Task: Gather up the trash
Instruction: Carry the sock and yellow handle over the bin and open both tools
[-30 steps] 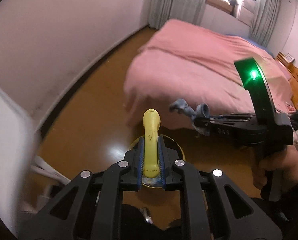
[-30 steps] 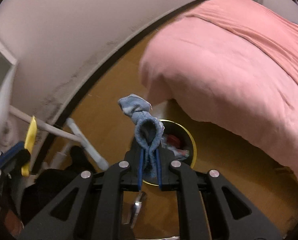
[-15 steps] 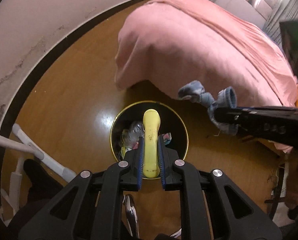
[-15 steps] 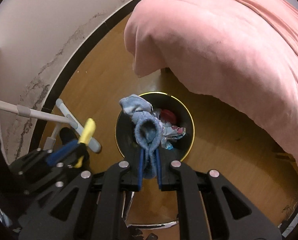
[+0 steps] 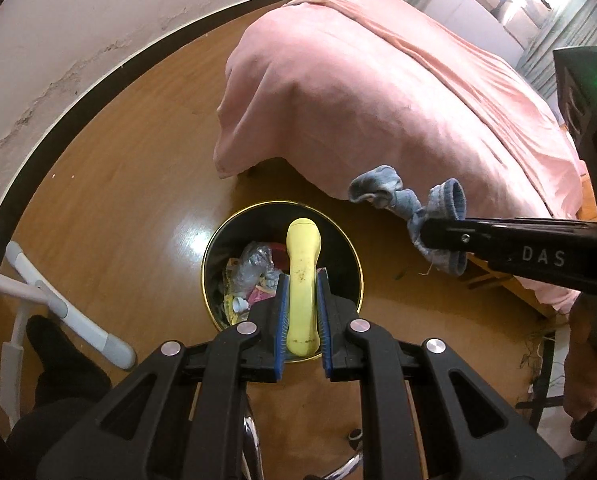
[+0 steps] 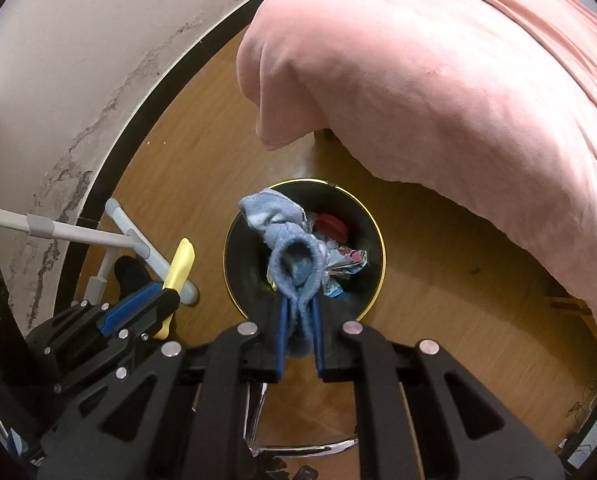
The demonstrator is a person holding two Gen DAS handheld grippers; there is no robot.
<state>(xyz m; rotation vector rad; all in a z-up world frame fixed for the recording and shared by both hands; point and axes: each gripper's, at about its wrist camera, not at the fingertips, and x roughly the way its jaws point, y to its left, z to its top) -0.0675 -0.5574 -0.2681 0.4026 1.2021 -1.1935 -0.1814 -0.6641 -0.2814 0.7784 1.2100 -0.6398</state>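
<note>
My left gripper [image 5: 302, 280] is shut on a yellow plastic piece [image 5: 303, 280] and holds it above a black trash bin with a gold rim [image 5: 214, 248]. The bin holds wrappers and other trash. My right gripper [image 6: 298, 304] is shut on a blue sock [image 6: 288, 248] and holds it over the same bin [image 6: 378, 240]. In the left wrist view the right gripper [image 5: 430, 236] reaches in from the right with the sock [image 5: 402, 204]. In the right wrist view the left gripper [image 6: 166, 292] and the yellow piece [image 6: 180, 264] are at the left.
A bed with a pink cover [image 5: 378, 100] stands just behind the bin. A white rack leg [image 5: 70, 312] and a dark-socked foot [image 5: 58, 352] are to the left. A wall with a dark skirting board [image 5: 78, 92] curves around the wooden floor.
Both grippers have tilted downward and come in over the bin, which now sits centred below them. Both stay shut on their items.
</note>
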